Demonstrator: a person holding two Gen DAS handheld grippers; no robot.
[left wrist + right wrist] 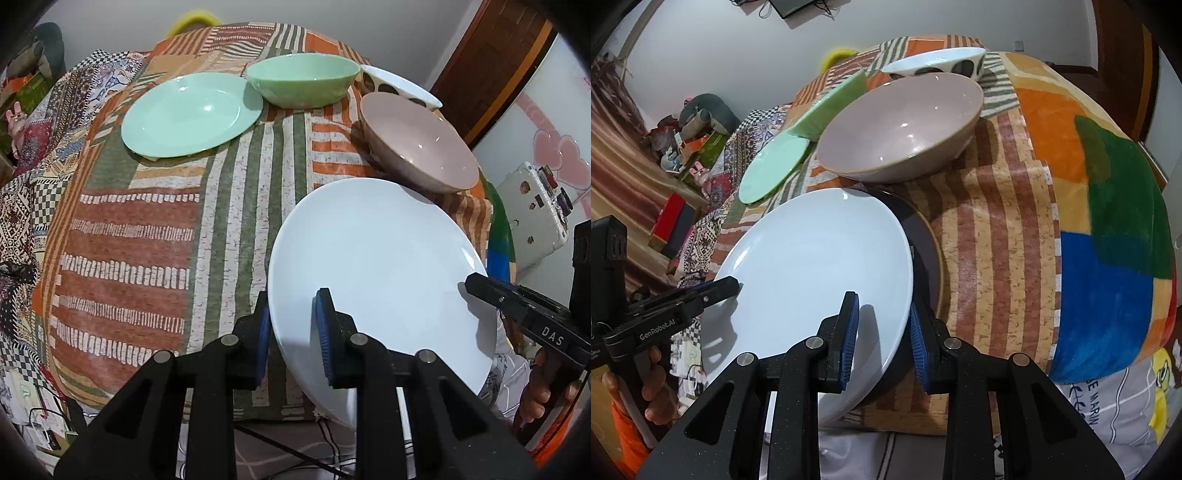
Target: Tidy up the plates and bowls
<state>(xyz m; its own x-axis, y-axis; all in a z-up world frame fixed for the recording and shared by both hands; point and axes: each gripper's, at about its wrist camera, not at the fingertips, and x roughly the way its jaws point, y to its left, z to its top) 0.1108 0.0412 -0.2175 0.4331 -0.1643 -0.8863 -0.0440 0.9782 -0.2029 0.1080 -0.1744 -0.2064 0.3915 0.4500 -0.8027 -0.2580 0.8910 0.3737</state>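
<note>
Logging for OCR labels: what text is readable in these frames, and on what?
"DAS": black right tongs, seen from the left wrist.
"GenRobot.AI": black left tongs, seen from the right wrist.
"E MARIN", cut off: white printed cloth.
Stickers on white case: too small to read.

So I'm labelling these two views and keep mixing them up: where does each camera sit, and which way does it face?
Left wrist: on the left hand-held gripper, facing across the table, clamping the white plate; the right hand-held gripper shows at right.
Right wrist: on the right hand-held gripper, facing the pink bowl; the left hand-held gripper shows at left.
Shared: white plate, pink bowl, green plate.
</note>
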